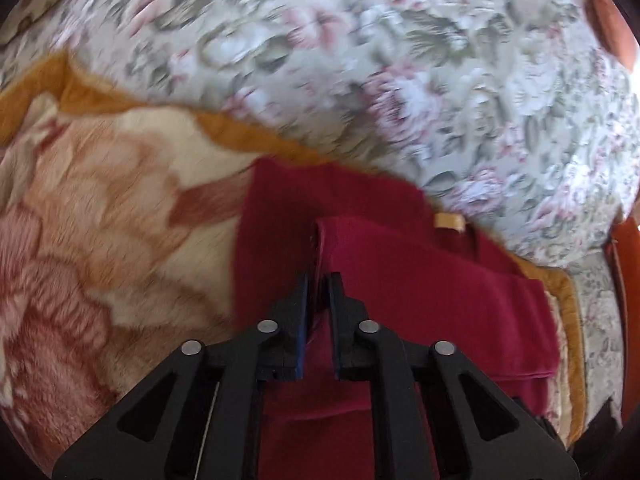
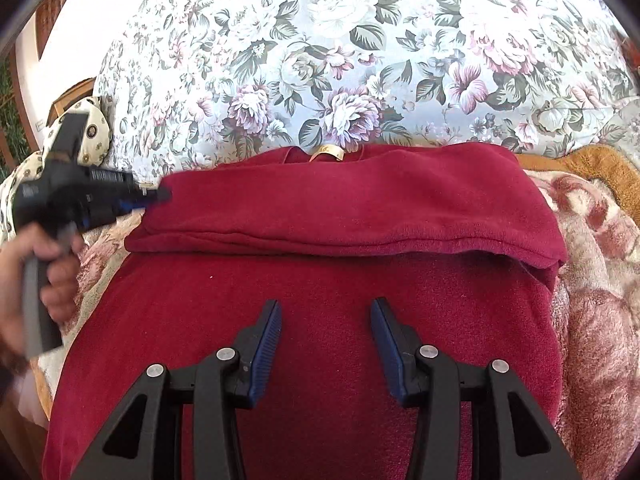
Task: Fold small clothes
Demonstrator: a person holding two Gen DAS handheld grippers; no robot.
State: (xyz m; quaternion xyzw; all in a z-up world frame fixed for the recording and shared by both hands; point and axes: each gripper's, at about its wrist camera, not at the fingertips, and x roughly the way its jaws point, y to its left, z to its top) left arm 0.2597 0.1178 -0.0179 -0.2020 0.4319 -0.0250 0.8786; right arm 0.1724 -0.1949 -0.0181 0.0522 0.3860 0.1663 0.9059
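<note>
The red fleece garment (image 1: pixel 420 280) lies on a plush floral blanket (image 1: pixel 100 240) spread over a bed, seen here from the left wrist camera, with the flowered bedspread (image 1: pixel 400 60) running beyond it toward the bed's far edge. The left gripper (image 1: pixel 319 280) has its fingers (image 1: pixel 298 312) nearly together, and a raised ridge of red cloth stands in the narrow slot between them; whether they truly pinch it is hard to tell through the blur. A tan neck label (image 1: pixel 450 221) marks the collar.

From the right wrist camera, the garment (image 2: pixel 320 320) shows one layer folded over, its hem running across the body. The right gripper (image 2: pixel 326 324) hovers above the cloth with fingers (image 2: pixel 268 332) well apart and nothing between them. At the garment's left end a hand (image 2: pixel 48 264) carries the left gripper (image 2: pixel 156 194).

The fabric looks soft, light and limp, likely to sag and drag on the fuzzy blanket, so corners and hem edges look like the best holds.
</note>
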